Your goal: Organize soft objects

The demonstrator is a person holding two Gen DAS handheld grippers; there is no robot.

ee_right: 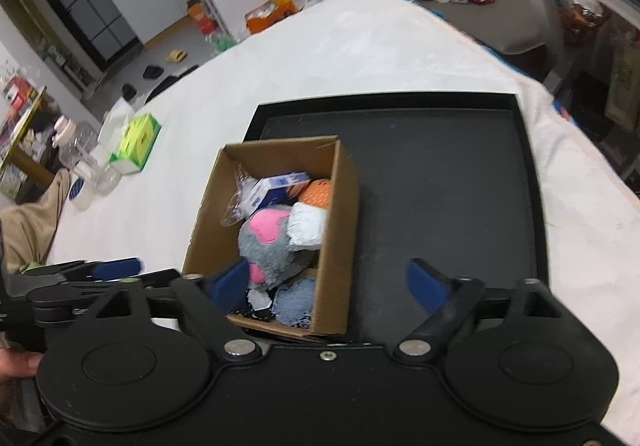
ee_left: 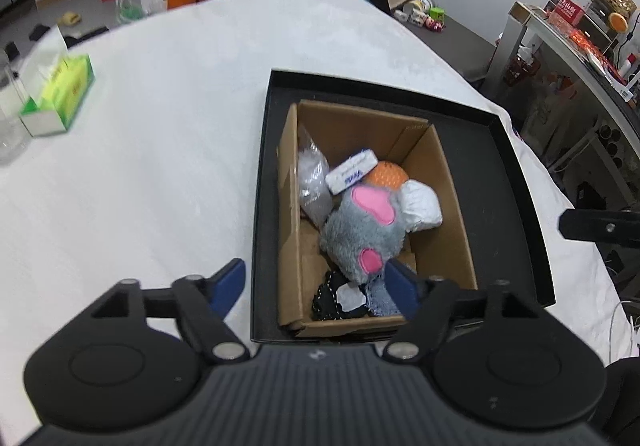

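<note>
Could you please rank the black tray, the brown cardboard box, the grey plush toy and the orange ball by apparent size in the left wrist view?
1. Black shallow tray
2. Brown cardboard box
3. Grey plush toy with pink patches
4. Orange dotted ball, though it is partly hidden.

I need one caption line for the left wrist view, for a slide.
Open left gripper above a cardboard box of soft objects, including a grey plush toy, inside a black tray.

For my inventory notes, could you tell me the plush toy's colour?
Grey with pink patches, clearest in the left wrist view: plush toy.
</note>
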